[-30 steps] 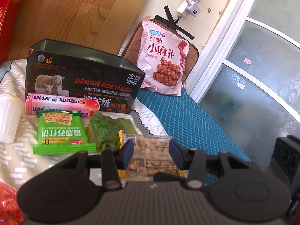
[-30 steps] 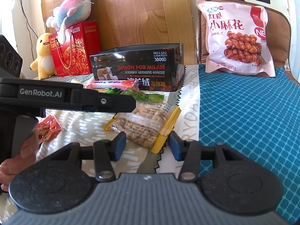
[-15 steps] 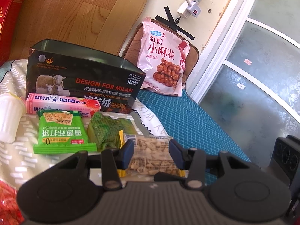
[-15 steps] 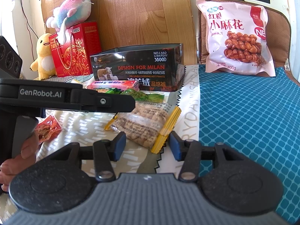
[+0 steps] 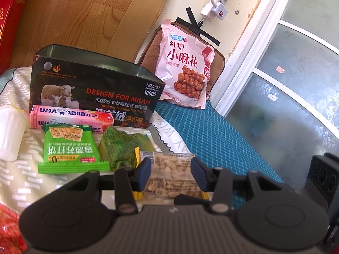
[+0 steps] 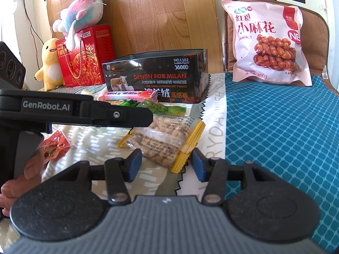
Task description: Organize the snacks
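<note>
Left wrist view, L to R: a white ribbed plastic cup (image 5: 9, 133) lies at the far left on the pale patterned cloth (image 5: 19, 182). Next to it a pink flat UHA candy box (image 5: 71, 117) rests against the front of the open black rectangular tin w/ sheep print (image 5: 95, 89). In front of the candy box lies a bright green biscuit packet (image 5: 71, 150), then a dark green crinkled wrapped snack (image 5: 125, 146) just beside it. The left gripper (image 5: 171, 174) has its blue pads (image 5: 144, 174) pressed on either side of a clear peanut packet w/ yellow ends (image 5: 171, 175), so it's clamped on that packet, which sits near the cloth's edge by the teal diamond-pattern mat (image 5: 211, 139). Further back R, a large pink bag of fried dough twists (image 5: 184, 65) leans on a brown cushion (image 5: 216, 67).

Right wrist view: a hand (image 6: 19, 182) holds the left gripper's handle at the left edge; a small red snack pouch (image 6: 54, 146) lies just beyond. The right gripper (image 6: 166, 165) hangs w/ jaws apart, nothing between the pads, the packet's near yellow end lying just beyond them.
</note>
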`<state>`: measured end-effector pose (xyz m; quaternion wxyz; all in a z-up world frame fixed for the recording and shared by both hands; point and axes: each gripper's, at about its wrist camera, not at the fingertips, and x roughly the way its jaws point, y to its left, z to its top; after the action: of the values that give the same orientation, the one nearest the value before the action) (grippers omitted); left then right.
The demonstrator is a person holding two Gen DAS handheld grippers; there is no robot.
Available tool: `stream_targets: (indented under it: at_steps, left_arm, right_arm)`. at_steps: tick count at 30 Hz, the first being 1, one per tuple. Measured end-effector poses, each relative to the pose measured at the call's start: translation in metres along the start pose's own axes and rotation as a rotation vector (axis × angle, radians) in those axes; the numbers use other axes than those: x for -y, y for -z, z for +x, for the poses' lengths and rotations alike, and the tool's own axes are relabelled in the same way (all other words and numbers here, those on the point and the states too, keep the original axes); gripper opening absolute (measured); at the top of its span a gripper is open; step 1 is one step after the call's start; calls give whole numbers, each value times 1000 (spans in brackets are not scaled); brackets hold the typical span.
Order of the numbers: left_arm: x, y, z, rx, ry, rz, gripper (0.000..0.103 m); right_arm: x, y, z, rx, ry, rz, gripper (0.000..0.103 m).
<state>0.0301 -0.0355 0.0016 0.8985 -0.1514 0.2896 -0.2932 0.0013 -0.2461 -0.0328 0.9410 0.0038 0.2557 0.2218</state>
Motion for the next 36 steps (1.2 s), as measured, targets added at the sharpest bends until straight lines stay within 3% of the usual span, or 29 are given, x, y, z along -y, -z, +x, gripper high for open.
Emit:
stream_targets:
  at_steps: [13, 18, 22, 23, 26, 30, 36]
  left_arm:
    - [0, 0, 1, -3, 3, 1, 43]
    - [2, 1, 1, 0, 6, 14, 40]
    - [2, 1, 1, 8, -10, 6, 44]
    - [0, 0, 1, 7, -17, -6, 51]
    - [-6, -1, -1, 14, -8, -40, 52]
    - [-7, -1, 0, 9, 2, -42, 56]
    - [-7, -1, 4, -18, 33, -41, 56]
  right_arm:
    - [0, 0, 0, 1, 0, -1, 55]
    - [-2, 1, -3, 18, 7, -6, 40]
    - [3, 1, -5, 35, 19, 21, 38]
    - [6, 1, -5, 40, 30, 42, 39]
    - [14, 2, -7, 52, 22, 94, 42]
    - [10, 1, -6, 40, 9, 74, 63]
    - [11, 1, -3, 19, -19, 67, 67]
